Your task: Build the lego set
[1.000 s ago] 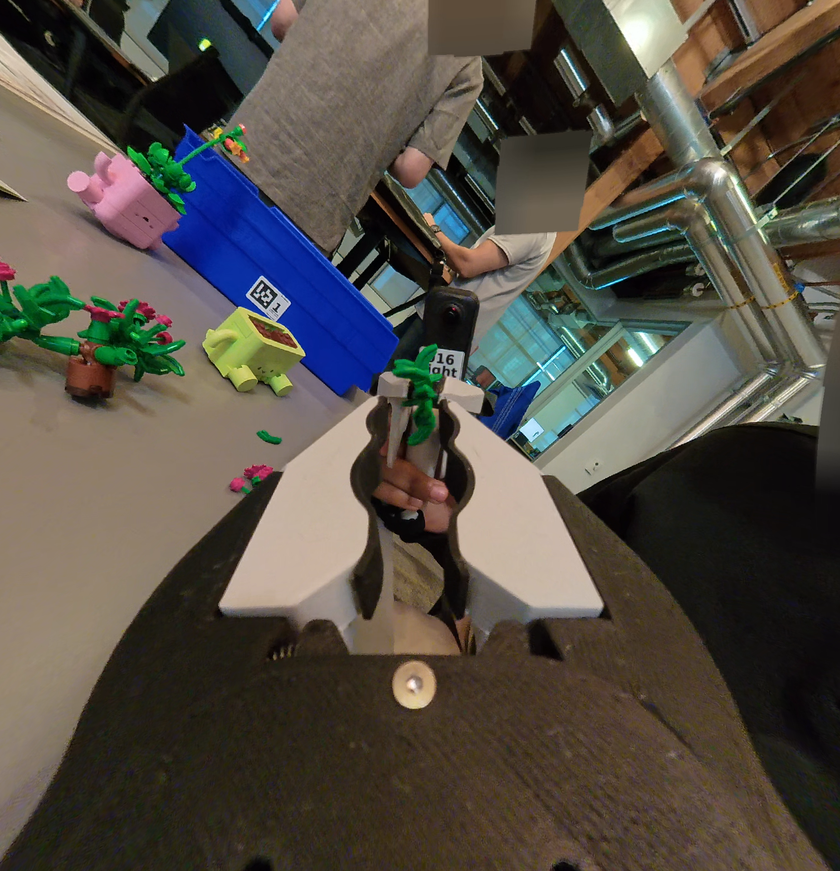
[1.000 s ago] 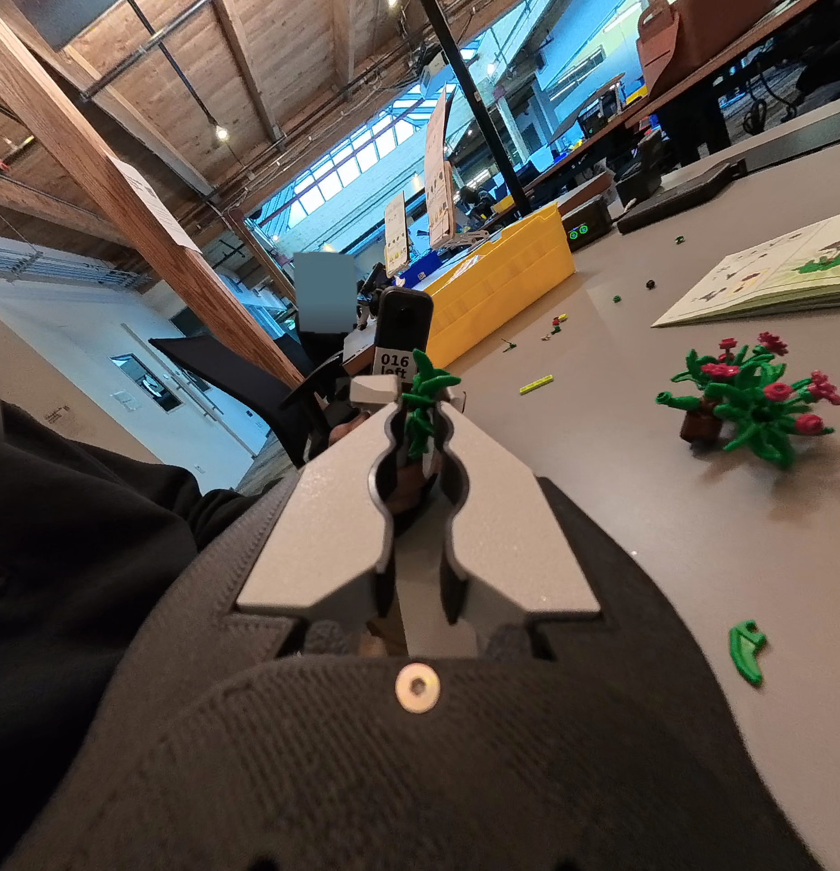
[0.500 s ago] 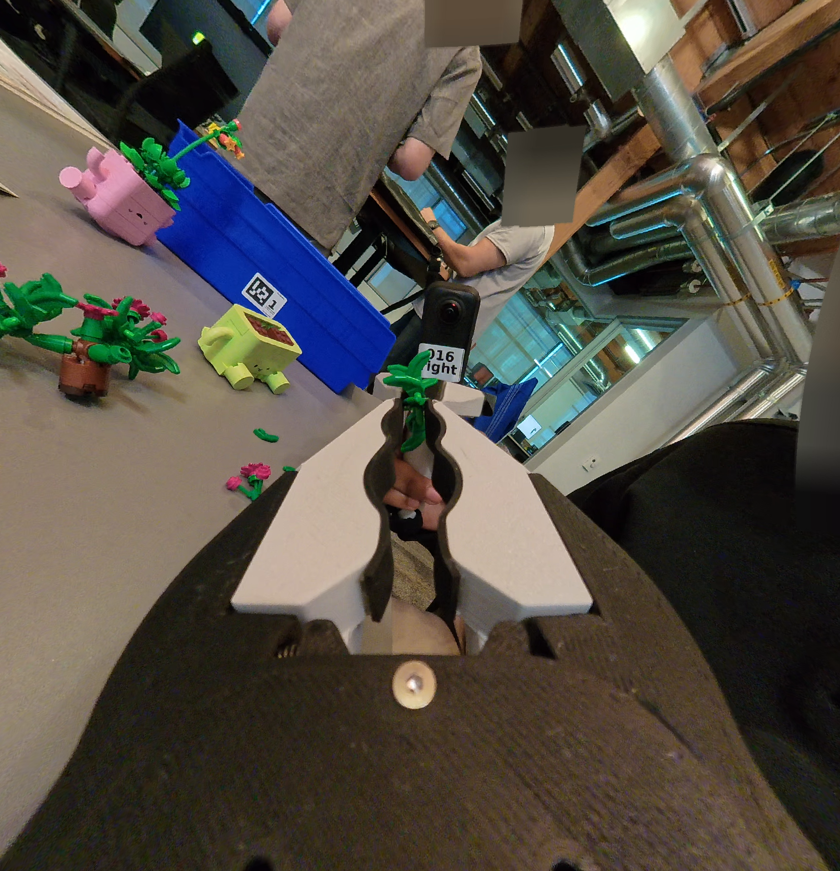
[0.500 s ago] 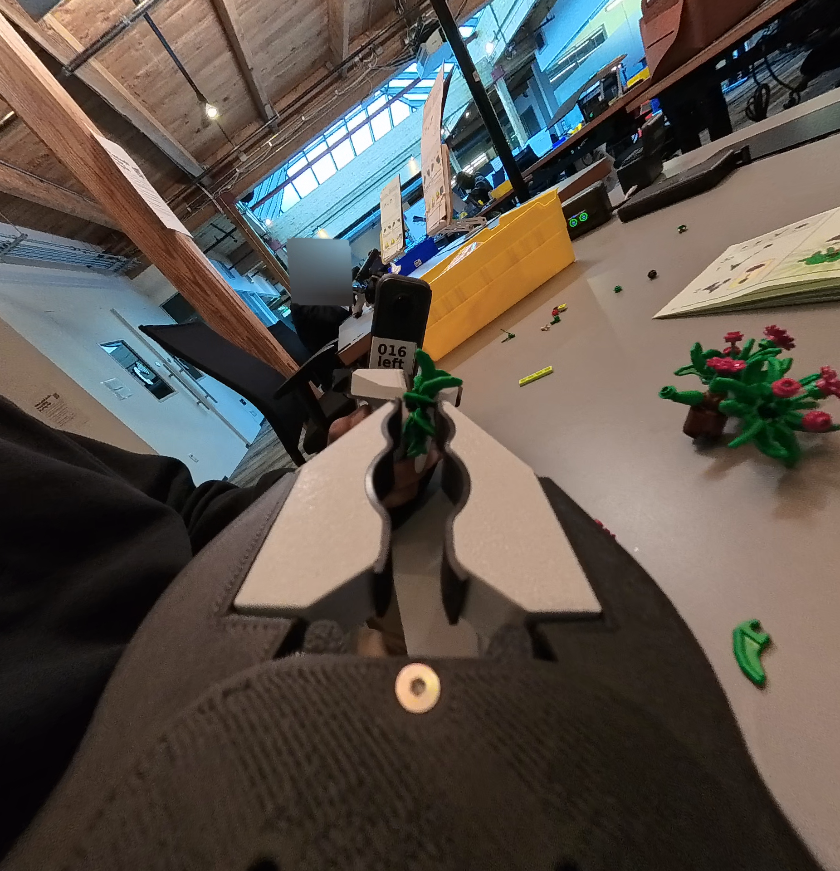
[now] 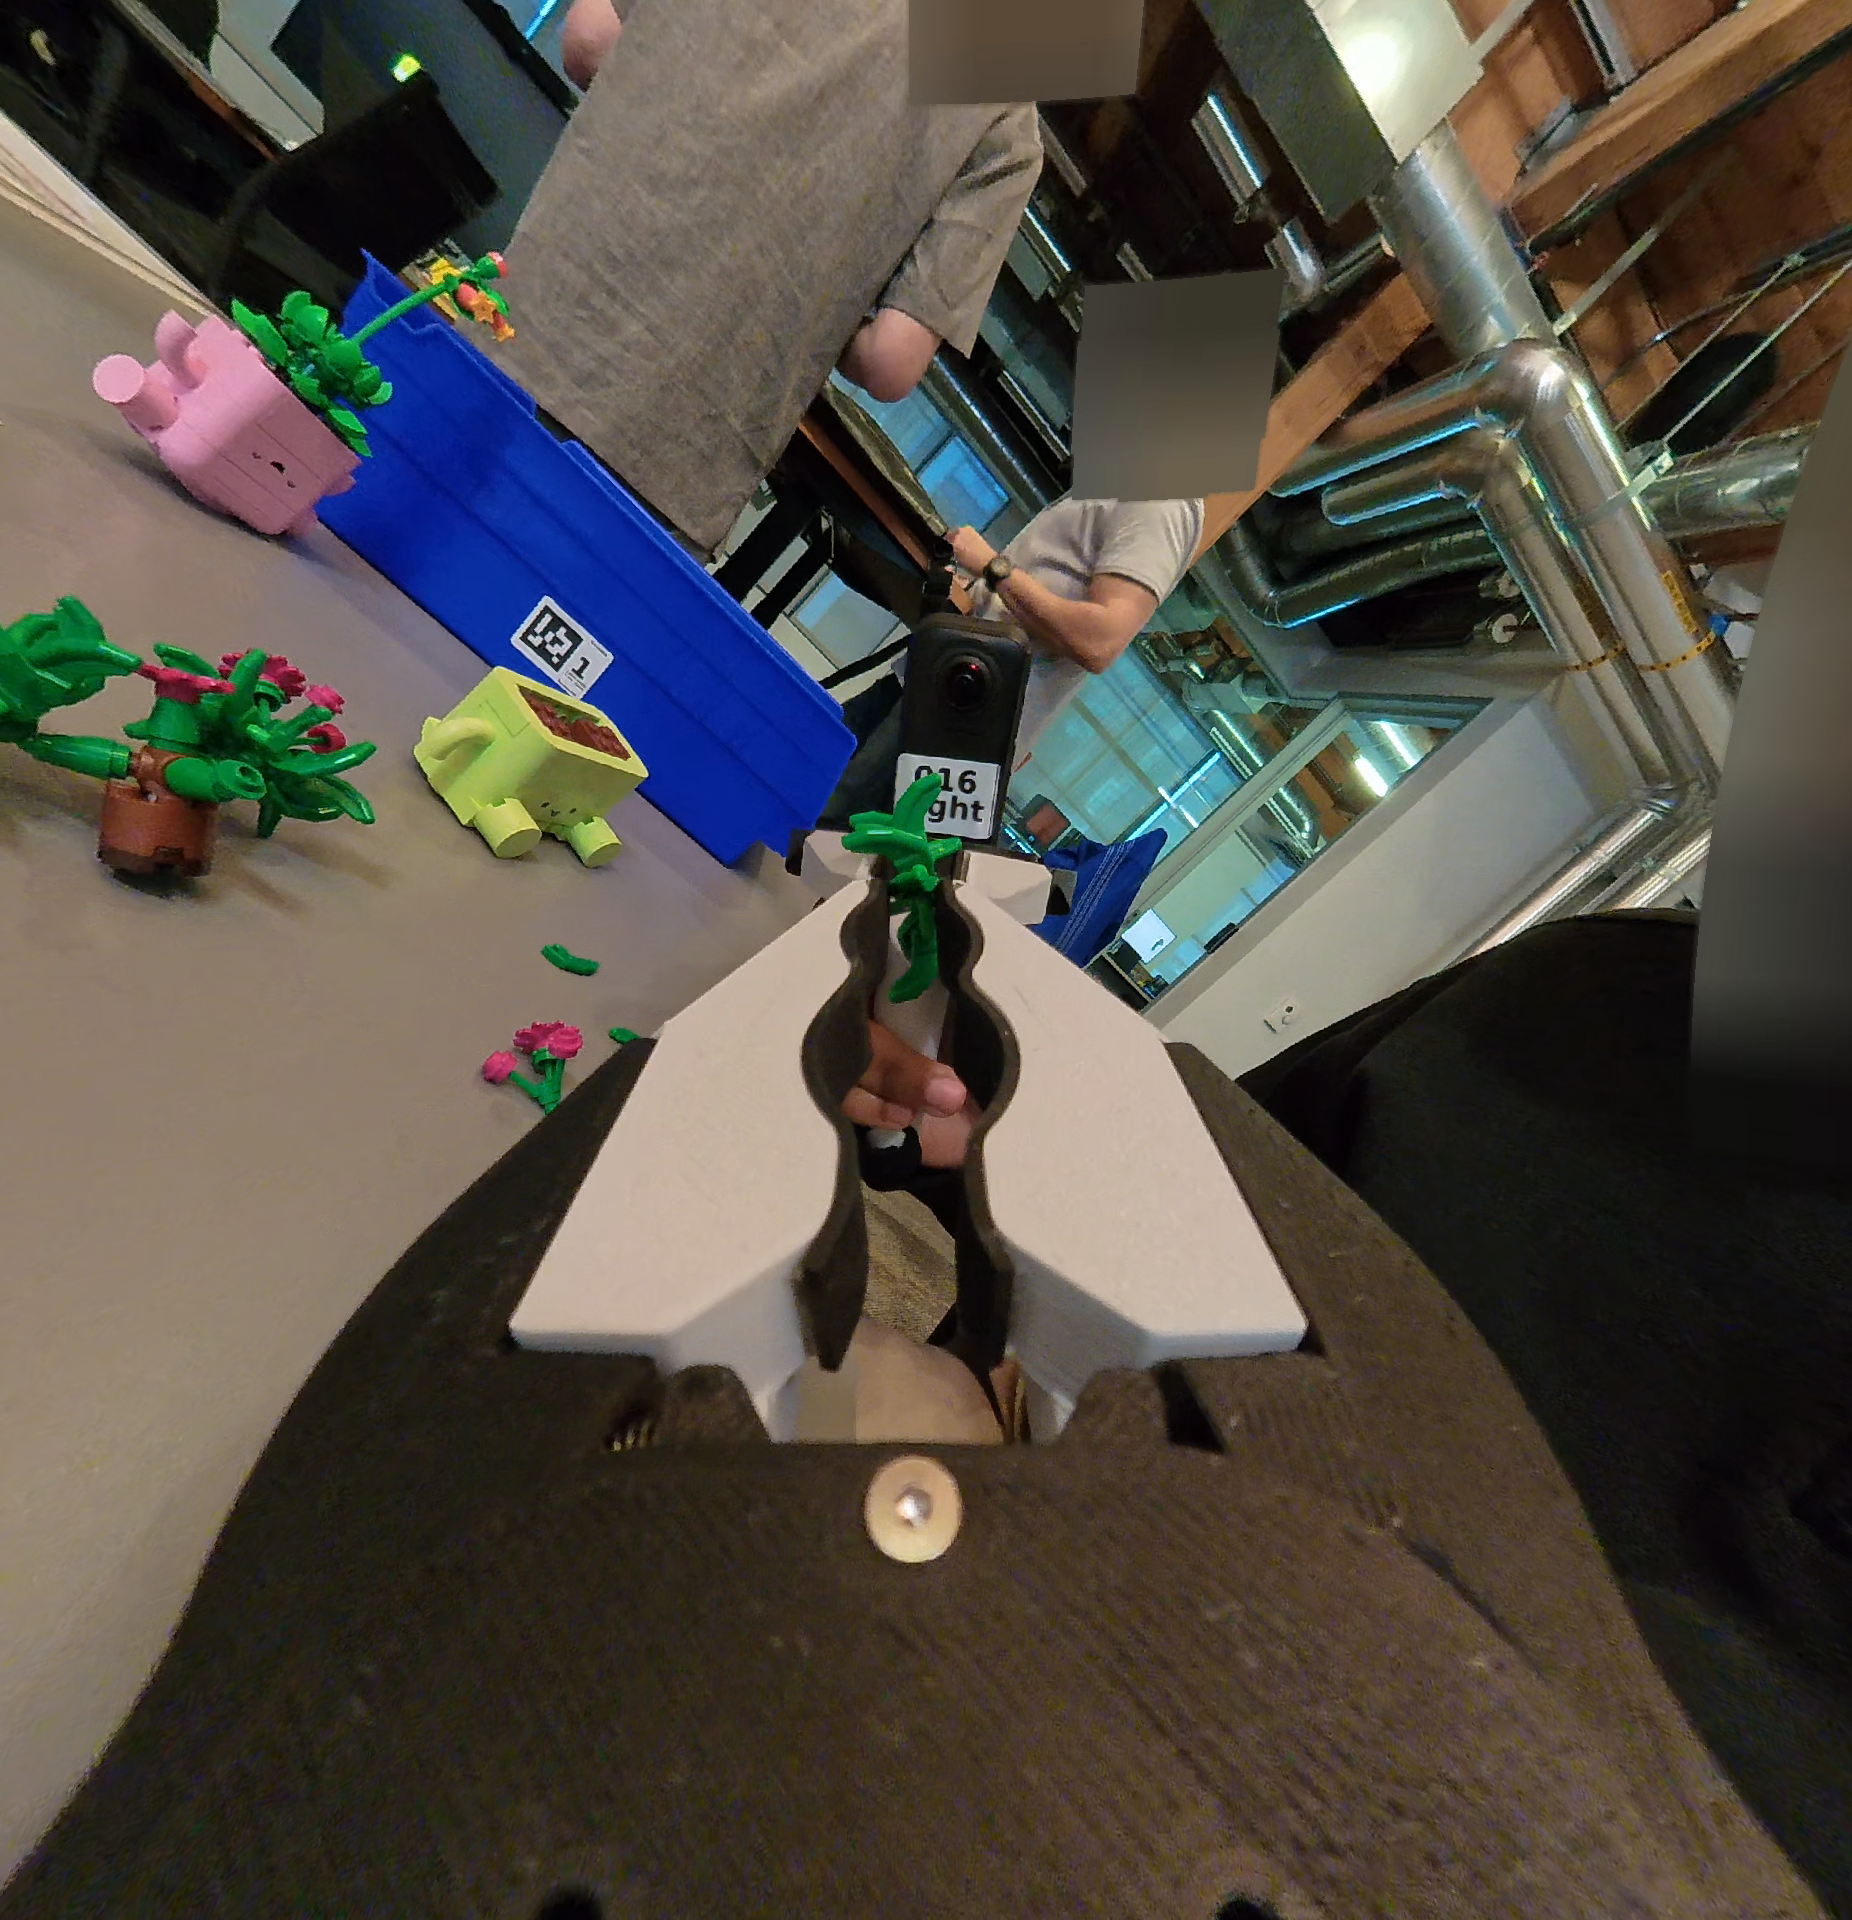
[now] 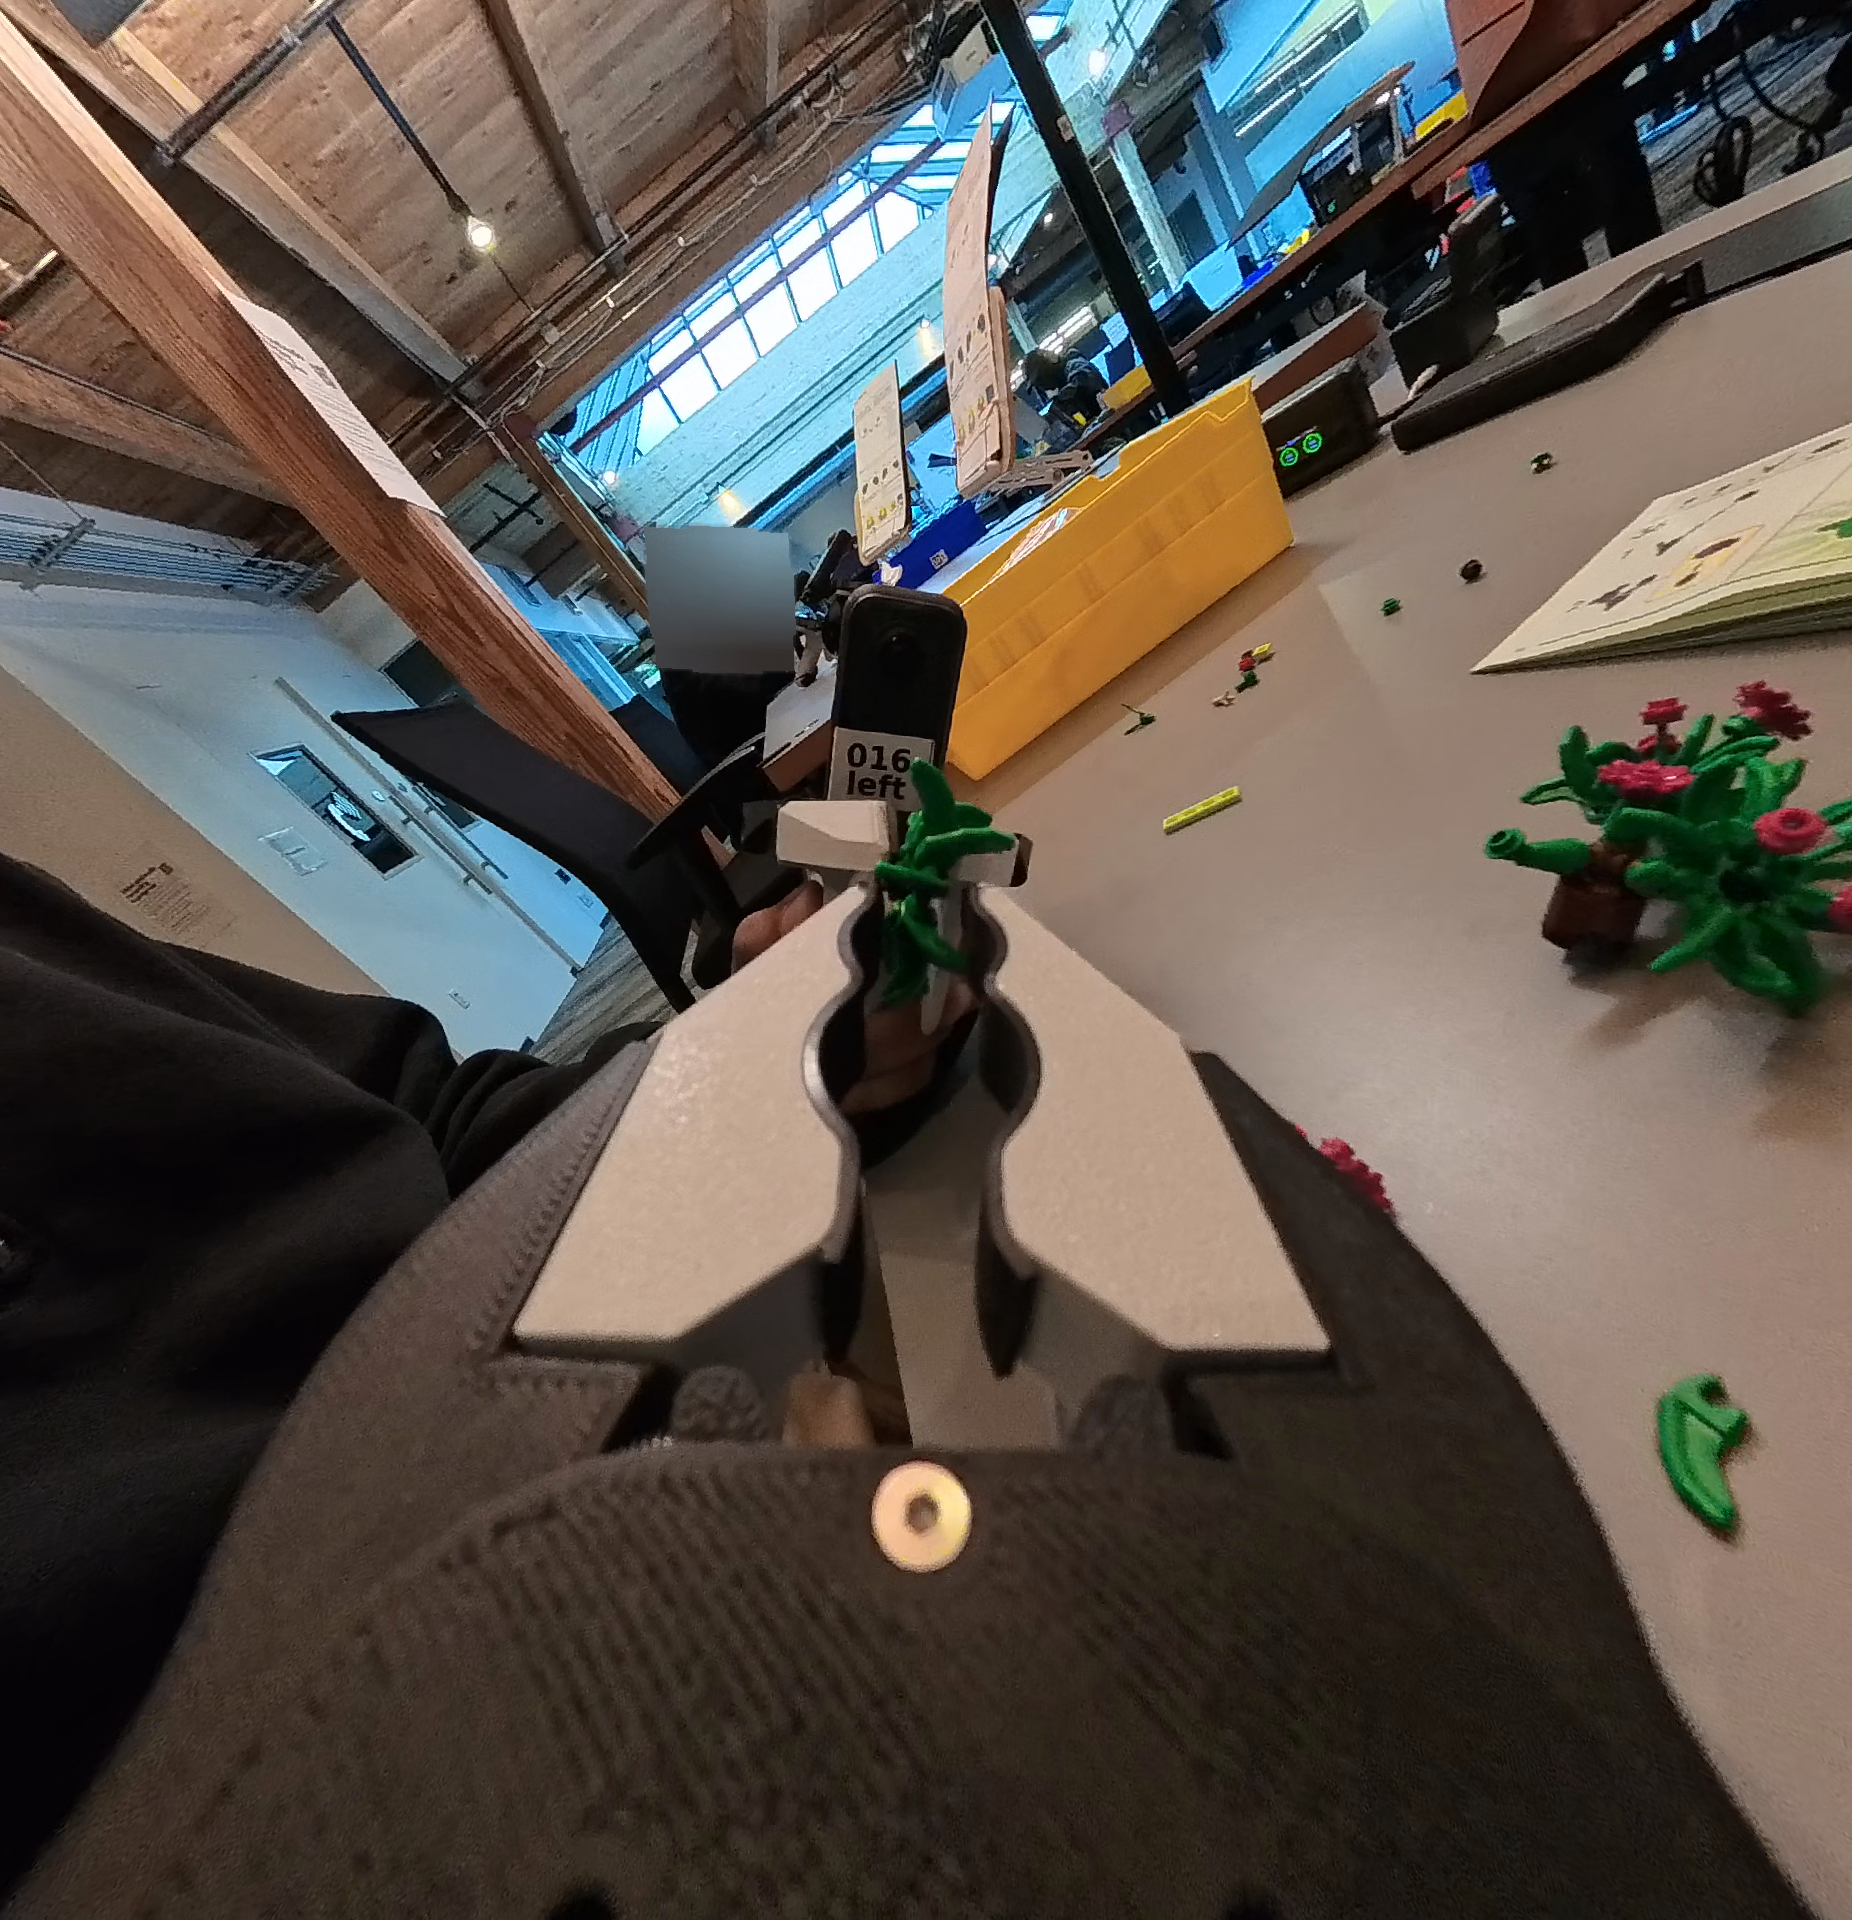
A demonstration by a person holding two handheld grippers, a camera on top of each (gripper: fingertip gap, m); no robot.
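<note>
A green leafy lego stem [image 5: 909, 896] stands upright between the two grippers, which face each other tip to tip above the grey table's [image 5: 226, 1091] near edge. My left gripper [image 5: 914, 902] is shut on the stem. My right gripper [image 6: 920, 906] is also shut on the green leafy stem [image 6: 927, 878] from the other side. In each view the other gripper's white fingers and black camera sit just beyond the stem. A built plant with pink flowers in a brown pot [image 5: 200, 748] [image 6: 1722, 862] stands on the table.
A blue bin [image 5: 589, 603], a pink pot with a plant [image 5: 231, 436] and a tipped yellow-green pot [image 5: 532, 764] lie at the left. A yellow bin [image 6: 1109, 582], an open booklet [image 6: 1711, 561], a loose green leaf [image 6: 1699, 1449] and pink flowers [image 5: 537, 1049] are on the table. People stand behind. Both grippers' tips are close together, under 4 cm apart. My right gripper's tips are some 12 cm from the loose green leaf [image 6: 1699, 1449]. Seen from the left wrist view [image 5: 573, 957] as well.
My left gripper's fingers have closed in from a wider gap onto the green stem. The right gripper has stayed shut on it. Both views have shifted only slightly.
</note>
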